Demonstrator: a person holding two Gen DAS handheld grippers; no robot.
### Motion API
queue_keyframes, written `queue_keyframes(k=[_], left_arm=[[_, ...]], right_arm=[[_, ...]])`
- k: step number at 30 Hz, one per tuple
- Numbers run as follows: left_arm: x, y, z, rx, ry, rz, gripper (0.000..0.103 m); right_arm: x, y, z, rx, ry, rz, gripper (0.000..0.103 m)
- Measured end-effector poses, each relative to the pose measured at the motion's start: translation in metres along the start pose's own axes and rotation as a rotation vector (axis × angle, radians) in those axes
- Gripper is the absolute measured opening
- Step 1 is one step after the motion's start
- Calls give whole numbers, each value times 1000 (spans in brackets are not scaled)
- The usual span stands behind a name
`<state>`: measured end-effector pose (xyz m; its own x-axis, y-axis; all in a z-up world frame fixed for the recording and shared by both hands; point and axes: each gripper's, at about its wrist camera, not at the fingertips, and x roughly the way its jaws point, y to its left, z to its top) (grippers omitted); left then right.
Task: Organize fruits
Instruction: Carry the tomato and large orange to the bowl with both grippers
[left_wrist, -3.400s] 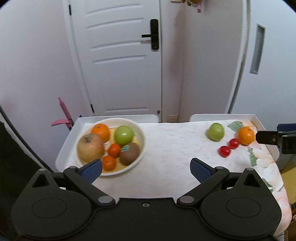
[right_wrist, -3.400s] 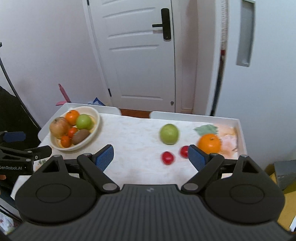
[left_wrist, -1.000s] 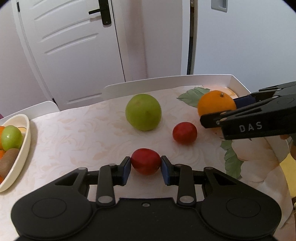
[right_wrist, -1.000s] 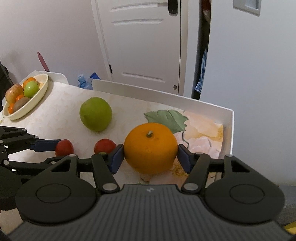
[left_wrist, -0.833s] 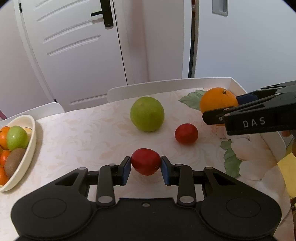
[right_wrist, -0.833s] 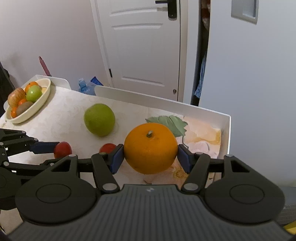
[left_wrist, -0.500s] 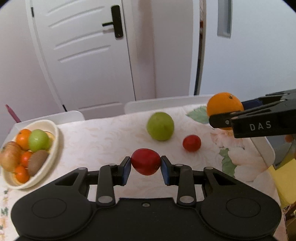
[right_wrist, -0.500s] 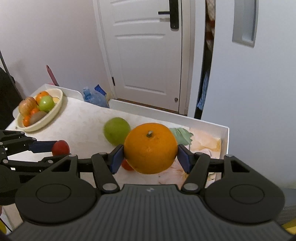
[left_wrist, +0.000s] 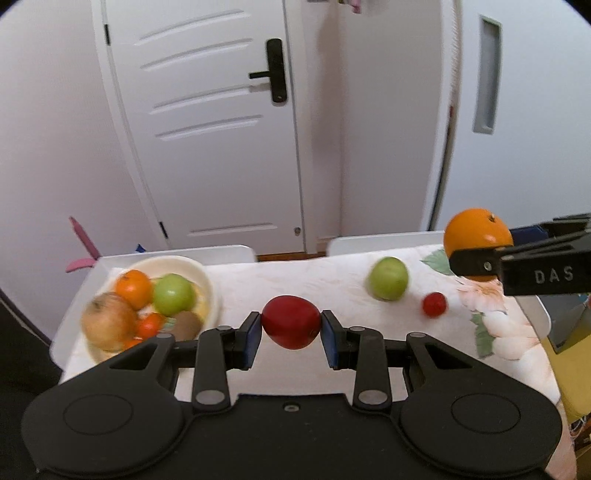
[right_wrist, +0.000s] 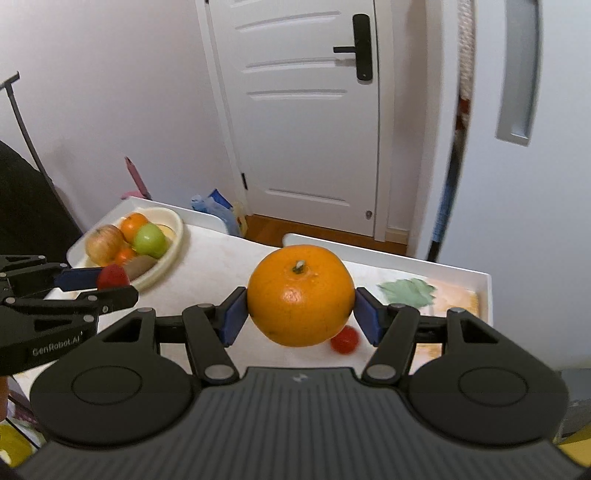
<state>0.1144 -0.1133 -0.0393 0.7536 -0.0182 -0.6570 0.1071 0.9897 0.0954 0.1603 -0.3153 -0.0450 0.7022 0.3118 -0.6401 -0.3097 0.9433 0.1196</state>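
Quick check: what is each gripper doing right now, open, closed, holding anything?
Left gripper: closed on the red fruit, lifted off the table.
Right gripper: closed on the orange, also held in the air.

Two small red round tomatoes (left_wrist: 290, 326), three green apples (left_wrist: 388, 278), one cream oval bowl (left_wrist: 207, 280), two black grippers (left_wrist: 290, 328).
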Motion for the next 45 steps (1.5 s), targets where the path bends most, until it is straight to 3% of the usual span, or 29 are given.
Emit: queue_keyframes(k=[11,22,34,42,44,45], left_arm=[[-1,85,14,-5,-5,32,38],[46,148,24,38,34,-3,38],[112,180,24,115,90,-56,38],[130,188,18,152,123,-88,39],[129,189,17,157,117,-96,46],[127,190,17,156,108,-94,65]], right_arm=[[16,77,27,-7,-2,40,77],[64,133,54,1,18,24,77],[130,168,68,31,59,-3,77],[156,172,76,67,71,-13,77],[159,171,79,66,70,-22,77],[160,171,80,63,70,-23,77]])
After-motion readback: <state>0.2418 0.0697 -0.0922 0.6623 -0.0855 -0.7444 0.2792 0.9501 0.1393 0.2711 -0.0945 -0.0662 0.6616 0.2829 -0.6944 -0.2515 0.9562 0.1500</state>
